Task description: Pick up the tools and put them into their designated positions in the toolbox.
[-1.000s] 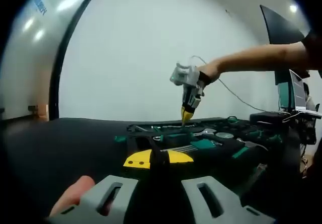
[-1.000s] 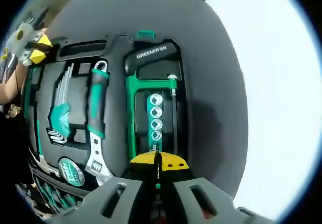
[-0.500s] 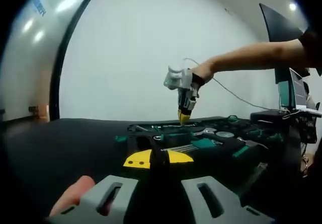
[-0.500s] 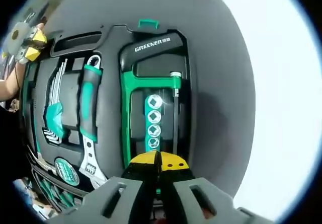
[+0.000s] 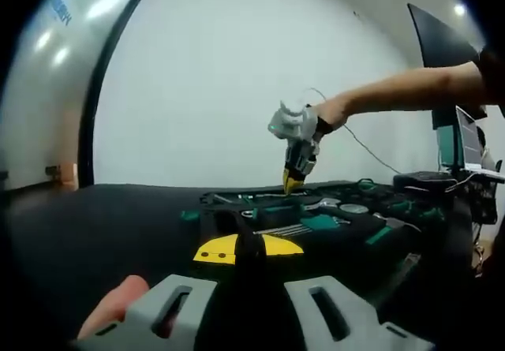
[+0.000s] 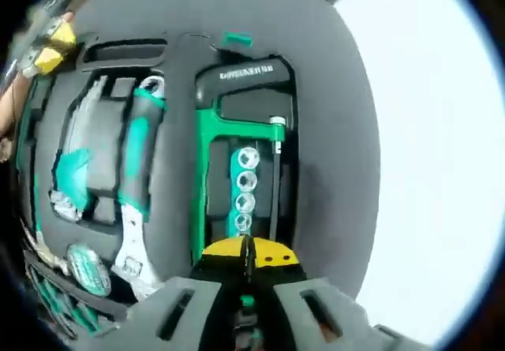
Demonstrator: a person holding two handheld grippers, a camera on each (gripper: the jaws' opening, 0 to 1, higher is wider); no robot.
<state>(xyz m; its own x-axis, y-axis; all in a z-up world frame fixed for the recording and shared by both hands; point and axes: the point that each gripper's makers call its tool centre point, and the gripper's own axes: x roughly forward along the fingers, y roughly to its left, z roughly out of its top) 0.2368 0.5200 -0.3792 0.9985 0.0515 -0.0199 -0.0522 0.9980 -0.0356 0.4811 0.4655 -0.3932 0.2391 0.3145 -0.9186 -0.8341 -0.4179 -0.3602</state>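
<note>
The open black toolbox lies under my right gripper, whose yellow-tipped jaws are shut with nothing visible between them. In its slots sit a green hacksaw, a row of sockets, an adjustable wrench, hex keys and a tape measure. My left gripper shows beyond the box's far left corner. In the left gripper view, the left gripper rests low at table height, shut, facing the toolbox. The right gripper hangs point-down just over the box, held by a hand.
The box sits on a dark grey table against a white wall. A laptop and dark monitors stand at the right of the left gripper view, with a cable trailing from the right gripper. A fingertip shows beside the left jaws.
In the left gripper view the hand with the right gripper has shifted slightly right over the box. The right gripper view has slid and blurred. Left gripper unmoved.
</note>
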